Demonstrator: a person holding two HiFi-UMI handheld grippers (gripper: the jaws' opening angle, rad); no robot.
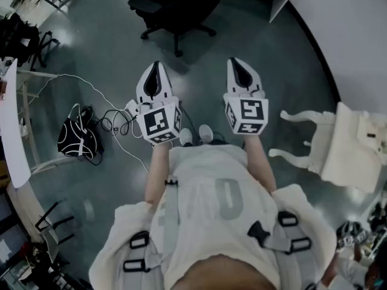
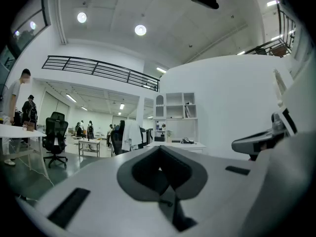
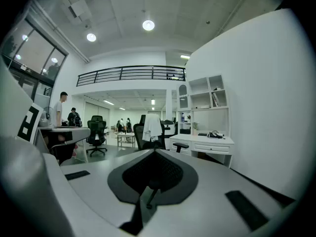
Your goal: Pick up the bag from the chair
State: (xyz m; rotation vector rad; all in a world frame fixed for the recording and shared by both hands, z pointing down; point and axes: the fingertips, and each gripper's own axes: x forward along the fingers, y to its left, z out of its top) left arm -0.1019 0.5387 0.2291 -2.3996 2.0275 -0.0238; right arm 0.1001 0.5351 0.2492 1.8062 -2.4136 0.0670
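Observation:
A black bag (image 1: 78, 139) with pale straps lies on the grey floor at the left, beside cables, not on any chair that I can see. A white ornate chair (image 1: 338, 147) stands at the right. My left gripper (image 1: 155, 66) and right gripper (image 1: 236, 62) are held side by side at waist height, pointing forward, both shut and holding nothing. In the left gripper view the left gripper (image 2: 160, 149) has its jaws pressed together; the right gripper (image 3: 154, 152) looks the same in its own view. Neither gripper view shows the bag.
A black office chair (image 1: 175, 8) stands straight ahead; a chair draped with a white garment (image 3: 149, 127) shows in the right gripper view. A white table (image 1: 12, 119) runs along the left. A white desk (image 3: 202, 142) and curved wall (image 1: 357, 35) are on the right. People stand far off.

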